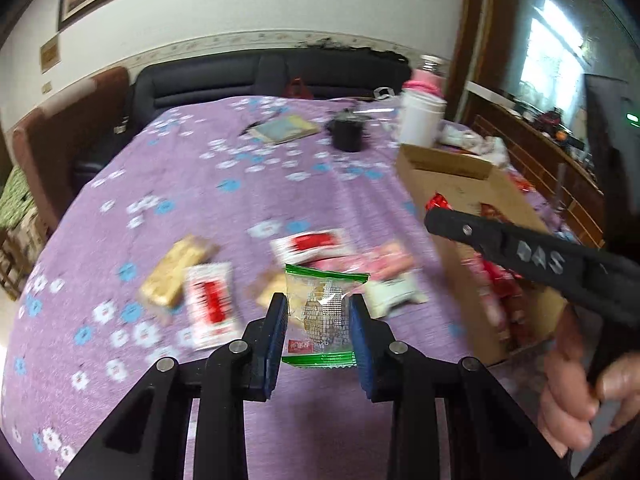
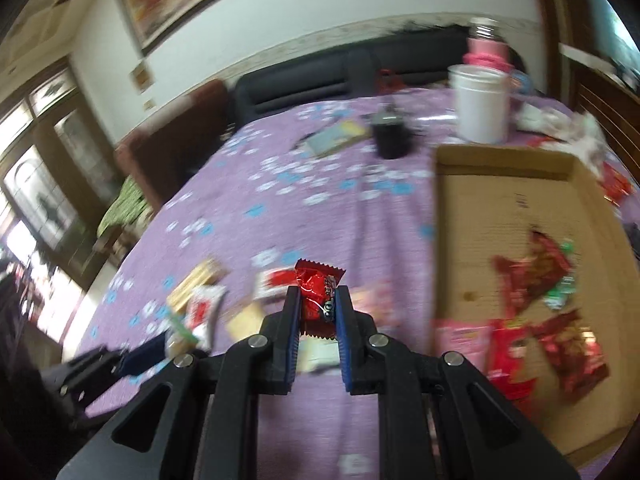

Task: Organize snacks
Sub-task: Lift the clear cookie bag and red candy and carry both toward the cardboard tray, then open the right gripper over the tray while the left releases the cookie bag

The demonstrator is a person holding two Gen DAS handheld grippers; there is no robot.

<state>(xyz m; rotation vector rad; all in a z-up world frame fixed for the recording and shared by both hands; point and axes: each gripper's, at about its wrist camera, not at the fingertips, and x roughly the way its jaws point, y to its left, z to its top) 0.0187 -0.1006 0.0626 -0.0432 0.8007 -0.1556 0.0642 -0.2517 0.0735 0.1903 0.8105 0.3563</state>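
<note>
Purple flowered cloth (image 1: pixel 240 184) carried the loose snacks, and the cardboard box (image 2: pixel 504 208) sat at its right edge with red packets already inside, so I judged that to be the sorting bin. My left gripper (image 1: pixel 318 314) pinched a green-edged cake packet (image 1: pixel 324 312) above the pile; my right gripper (image 2: pixel 318 310) was clamped tight on a red candy wrapper (image 2: pixel 316 292), near the box.

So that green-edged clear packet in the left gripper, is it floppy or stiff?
Probably fairly stiff in the middle: the green-edged packet stands upright between the left hand-held gripper pads without sagging, and a round cake seems to fill it. Its crimped film ends likely flex. The glossy wrapper may be slippery.
</note>
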